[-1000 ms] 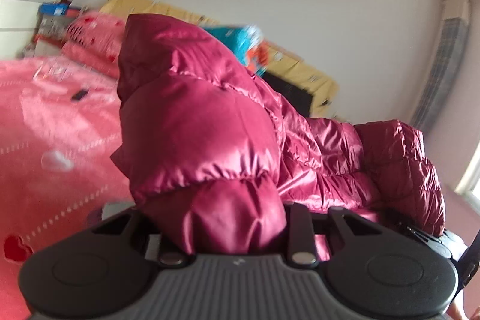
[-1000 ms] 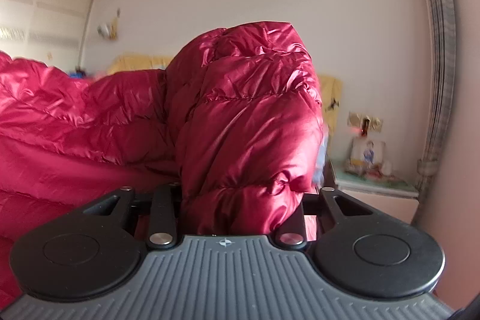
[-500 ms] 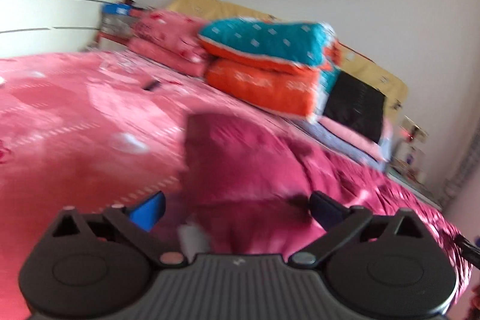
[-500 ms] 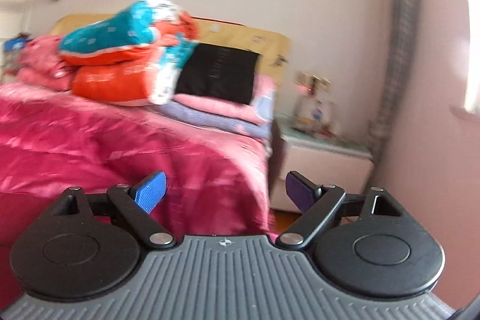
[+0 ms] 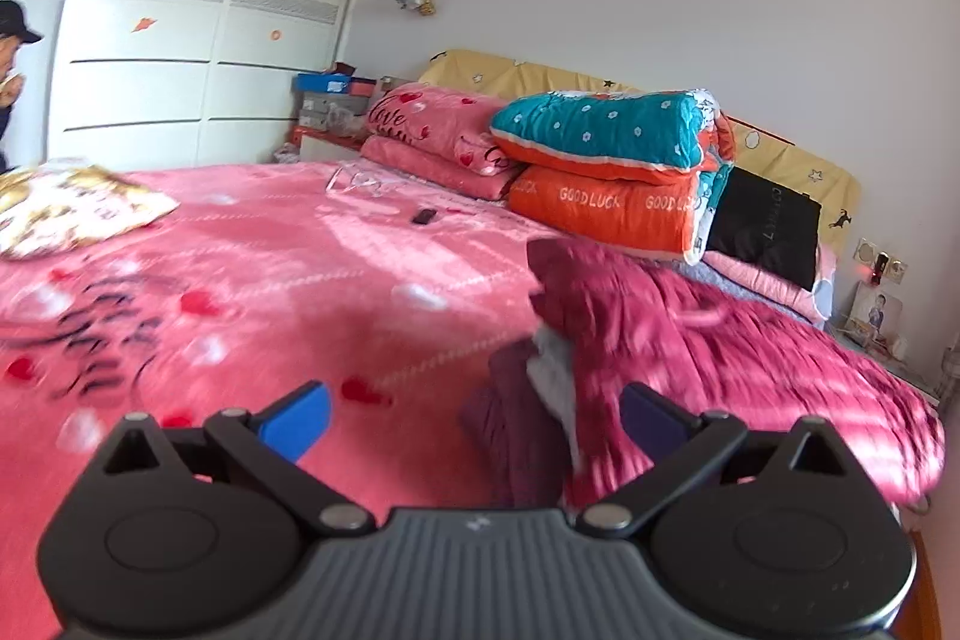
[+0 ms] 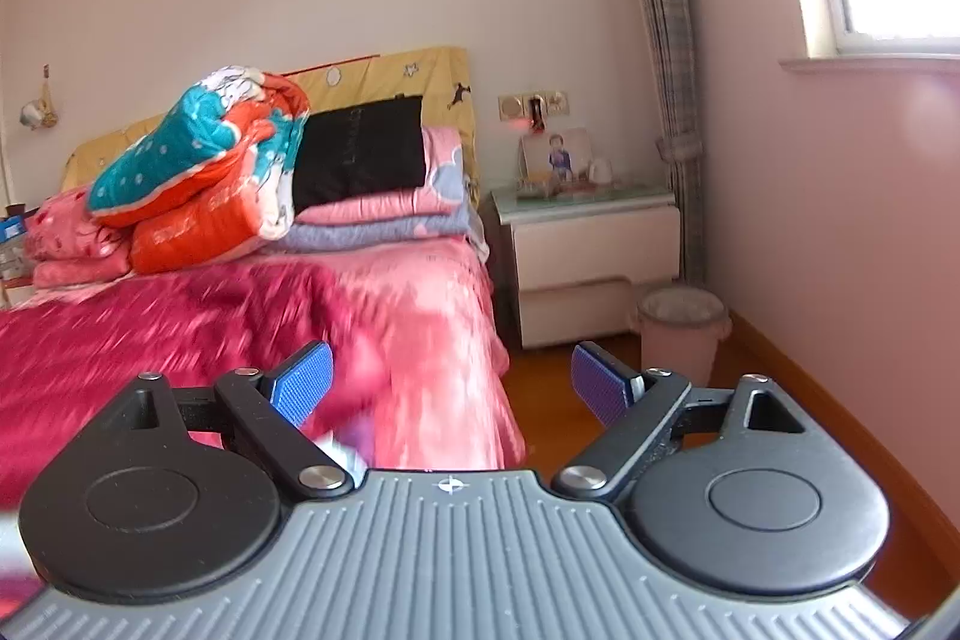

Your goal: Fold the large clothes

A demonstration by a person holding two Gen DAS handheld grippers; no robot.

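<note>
A dark red puffer jacket (image 5: 708, 340) lies spread on the pink bed (image 5: 252, 280), blurred, with a grey-white lining patch (image 5: 552, 370) showing at its near edge. My left gripper (image 5: 474, 421) stands open just short of that edge, nothing between its blue pads. In the right wrist view the jacket (image 6: 150, 340) covers the left part of the bed (image 6: 438, 316). My right gripper (image 6: 450, 382) is open near the bed's right corner, empty, its right pad over the wooden floor.
Folded quilts (image 5: 612, 172) and pillows are stacked at the headboard. A small dark object (image 5: 423, 217) lies on the bedspread. A person (image 5: 12, 58) stands at far left by the wardrobe (image 5: 198, 40). A nightstand (image 6: 594, 244) and a pink bin (image 6: 681, 328) stand right of the bed.
Both grippers let go of the jacket and opened wide. The jacket dropped from raised folds onto the bed. Both hands swung sideways and back from it.
</note>
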